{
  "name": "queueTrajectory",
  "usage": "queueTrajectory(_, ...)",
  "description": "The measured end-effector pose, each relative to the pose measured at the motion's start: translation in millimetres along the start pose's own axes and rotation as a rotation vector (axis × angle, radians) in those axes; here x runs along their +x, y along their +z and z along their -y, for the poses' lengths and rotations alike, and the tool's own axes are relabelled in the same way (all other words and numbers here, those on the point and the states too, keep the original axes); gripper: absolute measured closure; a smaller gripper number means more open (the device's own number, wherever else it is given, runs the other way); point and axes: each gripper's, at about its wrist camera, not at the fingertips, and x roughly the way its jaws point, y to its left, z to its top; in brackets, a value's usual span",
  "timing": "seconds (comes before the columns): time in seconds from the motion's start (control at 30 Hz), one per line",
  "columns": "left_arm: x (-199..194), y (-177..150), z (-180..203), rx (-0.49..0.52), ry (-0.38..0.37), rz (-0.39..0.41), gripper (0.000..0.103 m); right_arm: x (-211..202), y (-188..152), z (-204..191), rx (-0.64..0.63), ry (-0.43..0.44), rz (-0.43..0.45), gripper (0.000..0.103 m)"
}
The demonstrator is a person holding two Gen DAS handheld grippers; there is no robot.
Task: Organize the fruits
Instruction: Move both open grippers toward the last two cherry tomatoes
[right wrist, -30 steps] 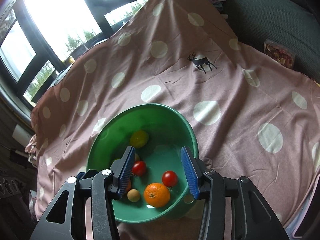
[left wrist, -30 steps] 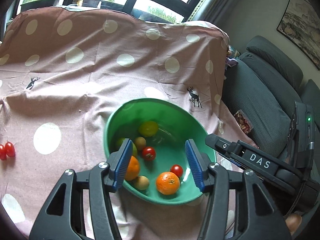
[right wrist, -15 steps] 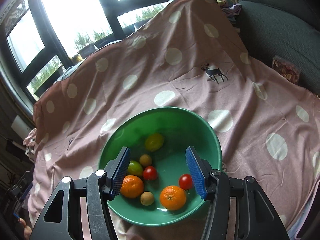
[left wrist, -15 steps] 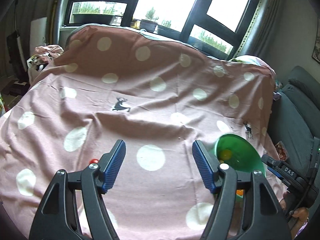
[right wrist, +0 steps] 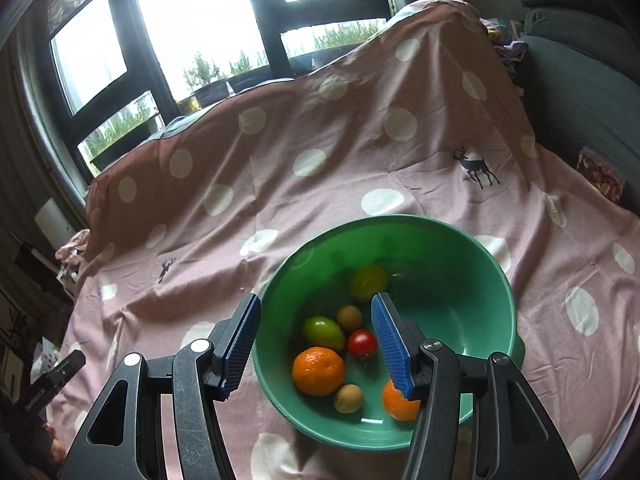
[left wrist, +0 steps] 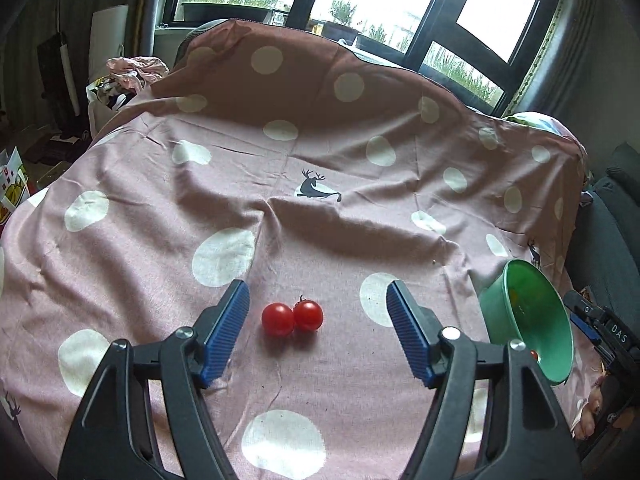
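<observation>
Only the left wrist view shows two red cherry tomatoes [left wrist: 292, 317] touching side by side on the polka-dot cloth [left wrist: 224, 208] covering the surface, between the wide-open, empty jaws of the left gripper [left wrist: 318, 312]. The right wrist view alone looks into the green bowl [right wrist: 472, 276], which holds two oranges [right wrist: 318, 370], a green fruit [right wrist: 323, 332], a yellow-green one [right wrist: 368, 280], two small brown ones [right wrist: 349, 317] and a red tomato [right wrist: 362, 343]. The right gripper [right wrist: 316, 330] hangs over the bowl's near left rim, jaws open and empty.

Both wrist views share green bowl [left wrist: 524, 320]
</observation>
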Motion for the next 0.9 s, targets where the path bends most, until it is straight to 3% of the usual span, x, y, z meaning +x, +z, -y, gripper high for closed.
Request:
queueTrajectory(0.4,-12,6,-20,-0.016,0.032,0.021,0.033,0,-8,-26,0.025,0.136,0.027,0.046)
queueTrajectory(0.5,-11,7,-26,-0.038,0.028,0.012,0.033,13,-10,-40,0.012,0.191,-0.048,0.046)
queueTrajectory(0.7,0,8,-39,-0.042,0.067,-0.052,0.034,66,-26,-86,-0.021,0.312,-0.278,0.046)
queueTrajectory(0.9,3,9,-49,-0.061,0.078,-0.069,0.038,98,-53,-151,-0.151,0.336,-0.380,0.046)
